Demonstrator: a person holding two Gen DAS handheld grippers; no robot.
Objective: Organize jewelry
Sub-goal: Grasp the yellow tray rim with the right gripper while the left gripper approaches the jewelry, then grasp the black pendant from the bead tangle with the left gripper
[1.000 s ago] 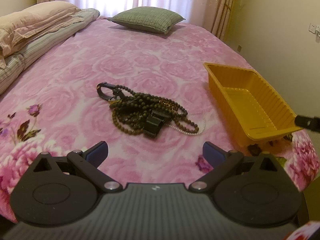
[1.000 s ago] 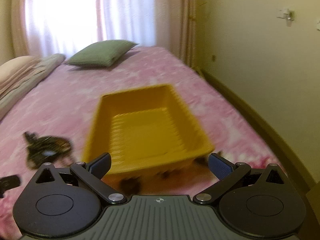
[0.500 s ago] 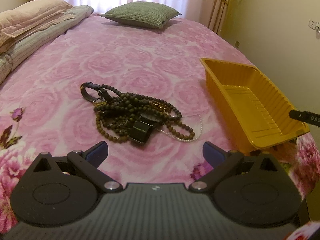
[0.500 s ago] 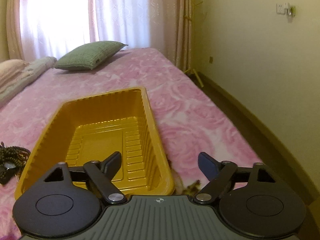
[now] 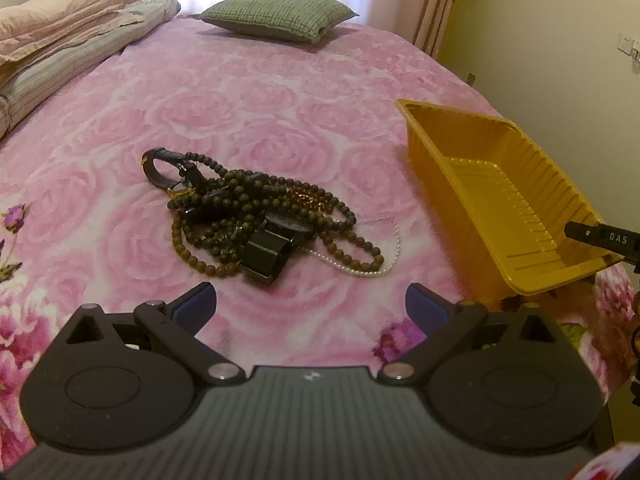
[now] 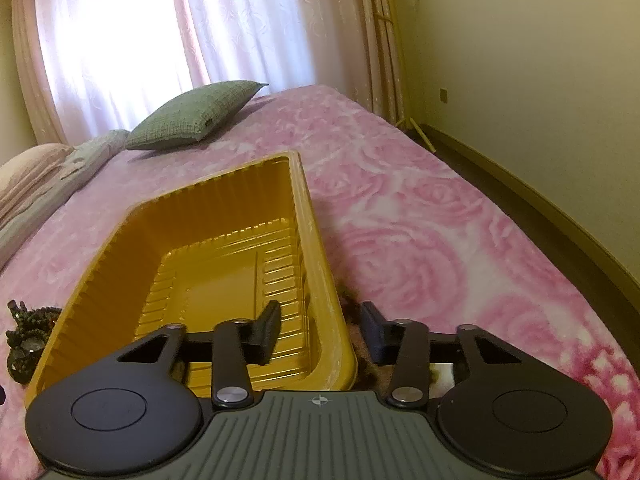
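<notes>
A tangled pile of jewelry lies on the pink bedspread: dark bead strands, a black watch, a black strap loop and a thin pearl chain. My left gripper is open and empty just short of the pile. An empty yellow plastic tray stands to the pile's right. My right gripper is half closed, its two fingers on either side of the tray's near right wall, one inside, one outside, with a gap left. The pile shows at the right wrist view's left edge.
A green cushion and folded bedding lie at the far end of the bed by the curtains. The bed's right edge drops to a dark floor along a cream wall.
My left gripper moved closer to the jewelry pile. My right gripper came forward over the tray's near corner and its fingers narrowed around the tray's right wall.
</notes>
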